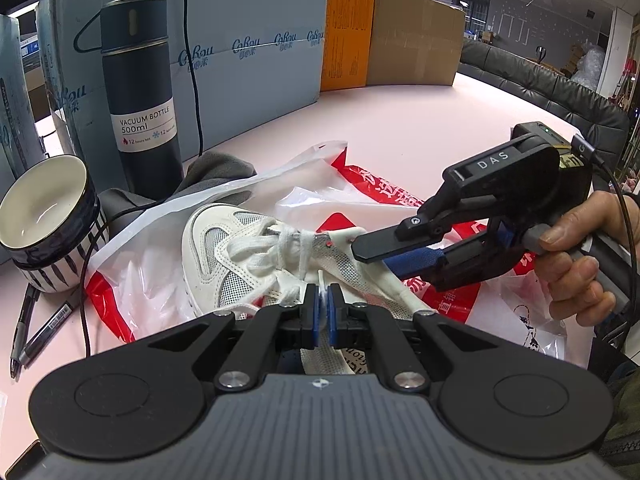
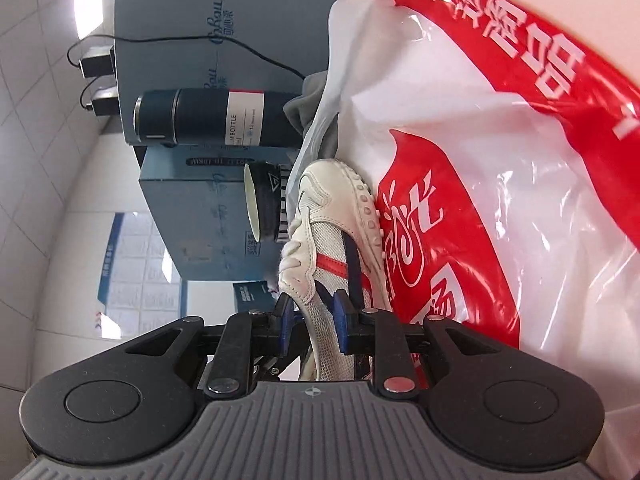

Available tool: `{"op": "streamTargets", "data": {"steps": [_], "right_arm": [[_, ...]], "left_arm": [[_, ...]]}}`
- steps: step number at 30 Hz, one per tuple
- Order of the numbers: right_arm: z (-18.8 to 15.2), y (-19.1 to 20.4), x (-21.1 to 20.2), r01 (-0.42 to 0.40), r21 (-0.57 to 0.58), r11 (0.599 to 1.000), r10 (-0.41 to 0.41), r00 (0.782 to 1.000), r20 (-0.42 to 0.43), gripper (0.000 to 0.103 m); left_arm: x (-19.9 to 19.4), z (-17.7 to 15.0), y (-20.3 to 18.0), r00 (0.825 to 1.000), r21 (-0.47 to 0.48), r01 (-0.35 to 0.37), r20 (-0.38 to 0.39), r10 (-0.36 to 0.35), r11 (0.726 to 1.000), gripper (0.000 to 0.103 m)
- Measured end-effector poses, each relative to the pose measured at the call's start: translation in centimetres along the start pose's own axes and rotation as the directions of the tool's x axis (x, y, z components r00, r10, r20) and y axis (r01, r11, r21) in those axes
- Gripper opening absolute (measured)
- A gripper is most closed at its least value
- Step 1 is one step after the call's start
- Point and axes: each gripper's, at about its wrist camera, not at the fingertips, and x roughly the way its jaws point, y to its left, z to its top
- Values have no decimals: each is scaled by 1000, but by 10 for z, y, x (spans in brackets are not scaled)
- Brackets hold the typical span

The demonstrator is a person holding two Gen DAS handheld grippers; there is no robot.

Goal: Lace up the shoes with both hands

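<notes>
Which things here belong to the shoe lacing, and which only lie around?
Belong: white shoe, its white lace, left gripper, right gripper.
Lying about: vacuum bottle, cup, pens, plastic bag, grey cloth.

My left cam sits close over the shoe (image 1: 248, 256), angled down twd toe; my right cam's rolled sideways, tight on shoe's side. Both share shoe, vacuum bottle (image 1: 138, 92), cup (image 1: 48, 216)
</notes>
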Motion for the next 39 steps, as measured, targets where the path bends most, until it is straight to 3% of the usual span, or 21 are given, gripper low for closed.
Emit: {"op": "streamTargets", "data": {"steps": [21, 27, 39], "right_arm": [[1, -10, 2, -32, 31, 999, 32, 999, -10, 19], [3, -20, 2, -59, 86, 995, 60, 998, -12, 19], [4, -22, 3, -62, 90, 994, 64, 998, -19, 19]], "left_arm": [[-5, 0, -2, 996, 17, 20, 84, -21, 1000, 3], [-3, 1, 0, 996, 14, 22, 85, -23, 1000, 3], [1, 3, 2, 996, 13, 37, 77, -38, 999, 3]]}}
